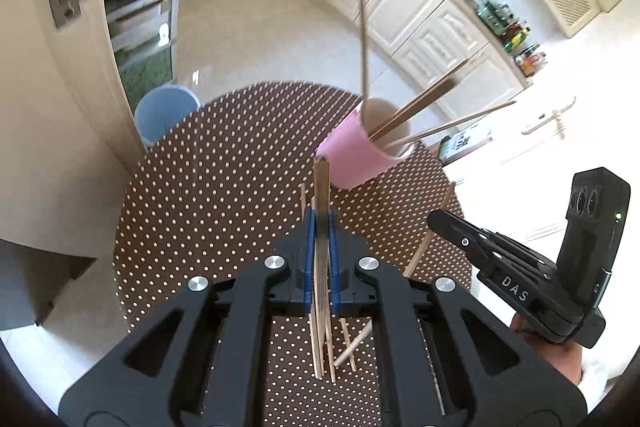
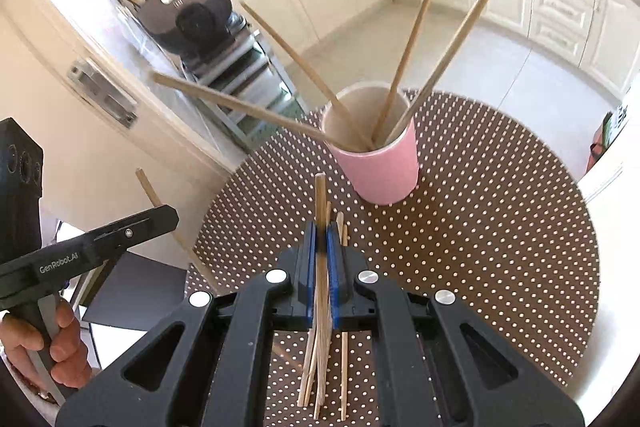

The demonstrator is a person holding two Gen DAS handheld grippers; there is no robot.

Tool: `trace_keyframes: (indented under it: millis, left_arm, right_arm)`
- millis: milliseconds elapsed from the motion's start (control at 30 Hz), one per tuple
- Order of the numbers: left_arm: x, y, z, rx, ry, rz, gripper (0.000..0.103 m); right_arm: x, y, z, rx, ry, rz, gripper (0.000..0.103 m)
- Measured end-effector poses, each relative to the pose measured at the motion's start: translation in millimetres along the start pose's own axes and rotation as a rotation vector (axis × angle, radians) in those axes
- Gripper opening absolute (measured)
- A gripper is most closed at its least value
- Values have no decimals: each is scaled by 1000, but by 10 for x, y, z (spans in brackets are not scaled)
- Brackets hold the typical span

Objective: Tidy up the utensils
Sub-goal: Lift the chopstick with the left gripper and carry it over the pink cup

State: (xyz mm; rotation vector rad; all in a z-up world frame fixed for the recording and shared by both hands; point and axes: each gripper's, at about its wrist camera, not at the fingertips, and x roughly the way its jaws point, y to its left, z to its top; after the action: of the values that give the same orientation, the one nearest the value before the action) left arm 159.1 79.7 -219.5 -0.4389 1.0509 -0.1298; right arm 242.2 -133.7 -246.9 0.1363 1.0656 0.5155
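A pink cup [image 1: 356, 155] [image 2: 380, 163] stands on a round brown dotted mat [image 1: 208, 195] [image 2: 500, 227] and holds several wooden chopsticks [image 1: 416, 107] [image 2: 404, 59] that lean outward. My left gripper [image 1: 321, 219] is shut on a wooden chopstick [image 1: 321, 187] that points up toward the cup. My right gripper [image 2: 321, 227] is shut on another wooden chopstick [image 2: 320, 199], also just short of the cup. Several loose chopsticks [image 1: 332, 351] [image 2: 320, 375] lie on the mat under both grippers. The right gripper also shows in the left wrist view [image 1: 436, 221].
A blue bin [image 1: 166, 117] stands on the floor beyond the mat. The mat lies on a white table [image 1: 532, 163]. Cream kitchen cabinets [image 2: 560, 7] line the far walls. A dark appliance [image 2: 192, 11] sits on a metal rack at the left.
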Motion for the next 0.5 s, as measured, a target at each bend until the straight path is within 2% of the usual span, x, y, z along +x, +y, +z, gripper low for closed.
trace_keyframes:
  millis: [167,500]
  left_arm:
    - [-240,-140,31,41,-49,-31,7]
    - [-554,-443,107,114,-122,-82,7]
  right_arm:
    - [-197,190,10,-21,-66,-11,4]
    - [-685,280,77,-43,-174,-31,4]
